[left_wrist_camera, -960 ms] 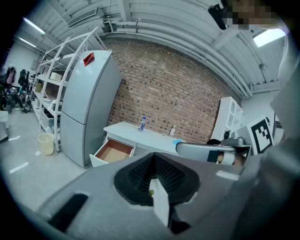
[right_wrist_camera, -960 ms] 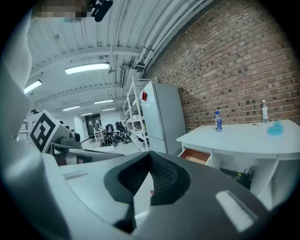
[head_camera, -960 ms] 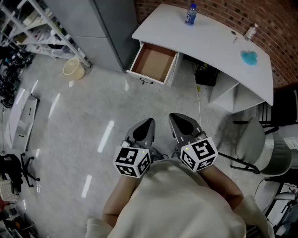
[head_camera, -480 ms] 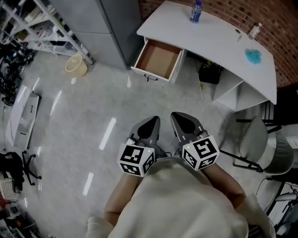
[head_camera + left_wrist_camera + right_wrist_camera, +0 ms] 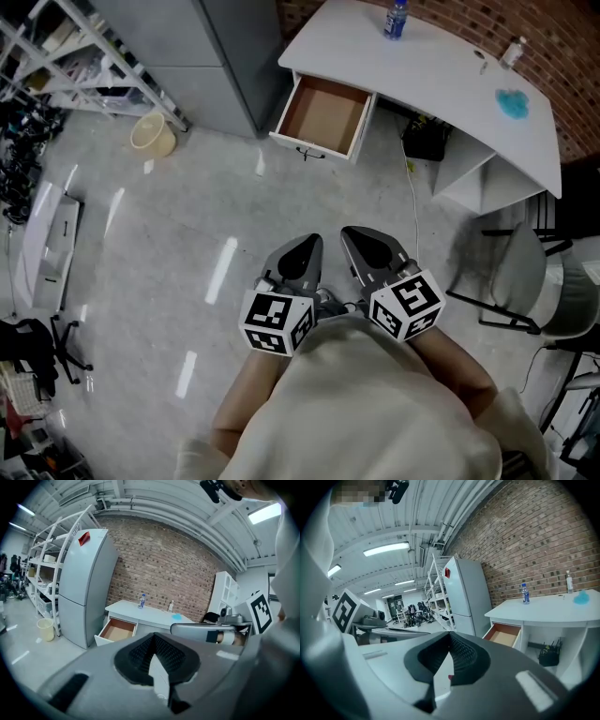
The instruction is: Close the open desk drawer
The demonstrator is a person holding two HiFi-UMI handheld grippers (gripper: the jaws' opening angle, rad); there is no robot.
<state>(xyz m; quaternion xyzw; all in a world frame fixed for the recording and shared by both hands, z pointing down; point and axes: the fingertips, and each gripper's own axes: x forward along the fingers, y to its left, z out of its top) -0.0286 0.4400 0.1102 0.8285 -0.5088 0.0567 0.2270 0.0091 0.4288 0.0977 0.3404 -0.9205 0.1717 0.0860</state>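
The white desk [image 5: 441, 70] stands against a brick wall at the top of the head view. Its drawer [image 5: 323, 119] is pulled out, showing an empty brown inside and a small handle on its front. The drawer also shows in the left gripper view [image 5: 116, 631] and the right gripper view [image 5: 504, 635]. My left gripper [image 5: 307, 249] and right gripper [image 5: 352, 240] are held side by side close to my body, well short of the desk. Both are shut with nothing between the jaws.
On the desk stand a blue-capped water bottle [image 5: 396, 21], a small bottle [image 5: 512, 52] and a blue cloth [image 5: 512, 103]. A grey fridge [image 5: 220, 56] stands left of the drawer. A beige bucket [image 5: 152, 137] and shelving [image 5: 66, 56] are farther left. A chair [image 5: 525, 281] stands on the right.
The desk and drawer have shifted a little up and to the right in the head view. Both grippers stay shut and close to my body.
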